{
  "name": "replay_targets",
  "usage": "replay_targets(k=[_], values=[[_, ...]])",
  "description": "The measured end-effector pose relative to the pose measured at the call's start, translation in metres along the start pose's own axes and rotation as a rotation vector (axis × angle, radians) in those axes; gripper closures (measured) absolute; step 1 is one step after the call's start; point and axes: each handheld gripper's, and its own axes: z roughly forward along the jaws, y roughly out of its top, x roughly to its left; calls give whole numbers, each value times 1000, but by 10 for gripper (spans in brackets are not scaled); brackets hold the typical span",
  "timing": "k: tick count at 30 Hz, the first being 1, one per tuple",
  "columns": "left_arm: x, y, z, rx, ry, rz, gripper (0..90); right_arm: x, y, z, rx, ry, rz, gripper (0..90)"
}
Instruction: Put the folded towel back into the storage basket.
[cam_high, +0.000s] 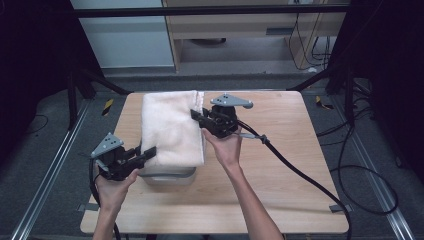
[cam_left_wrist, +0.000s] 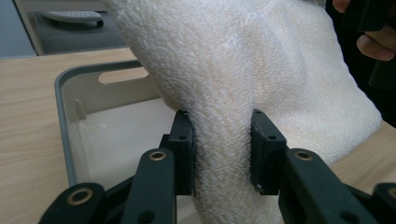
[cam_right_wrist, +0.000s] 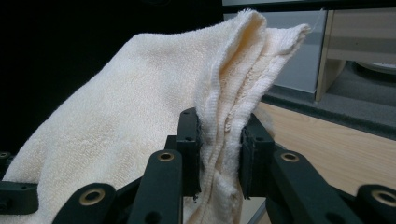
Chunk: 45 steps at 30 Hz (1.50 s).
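Folded cream towel, left of centre in the high view, held up over a grey plastic tub on the counter. Long axis running from lower left toward the upper middle of that frame, roughly away from the person. Hangs slack between two pinch points, one at each end of that axis.

Near end, lower left of the frame: taken by the left claw, jaws pressed into a thick fold of terry. Confirmed in the left gripper view, where the towel bulges between the two black pads of the left claw, with the tub's grey rim and pale floor directly beneath and to the left.

Far end, upper middle: taken by the right claw, clamped on the stacked hemmed edges. Seen in the right gripper view as several layers of towel standing up between the jaws of the right claw.

Tub lies straight below the near half of the towel, far half overhanging bare counter beyond it. Likely next: lower into the tub, which would call for bringing the far end in toward the near one. Left hand closer to the tub; right hand further off.
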Motion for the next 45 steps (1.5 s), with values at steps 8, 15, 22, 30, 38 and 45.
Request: replay_targets(k=[8,15,22,30,38,45], values=[[12,-4,2,32,13,-19,661,2,-7,16,24,-3,4,732],[24,-11,7,70,18,-39,661,0,-17,32,51,-5,19,732],[34,-18,15,117,39,-45,661,0,-28,44,84,-14,21,738],[42,-27,26,151,51,-41,661,-3,-39,57,119,-29,20,744],[50,-33,34,177,65,-60,661,-10,-55,76,156,-41,36,746],[54,-39,45,212,86,-67,661,-13,-68,89,185,-60,38,744]])
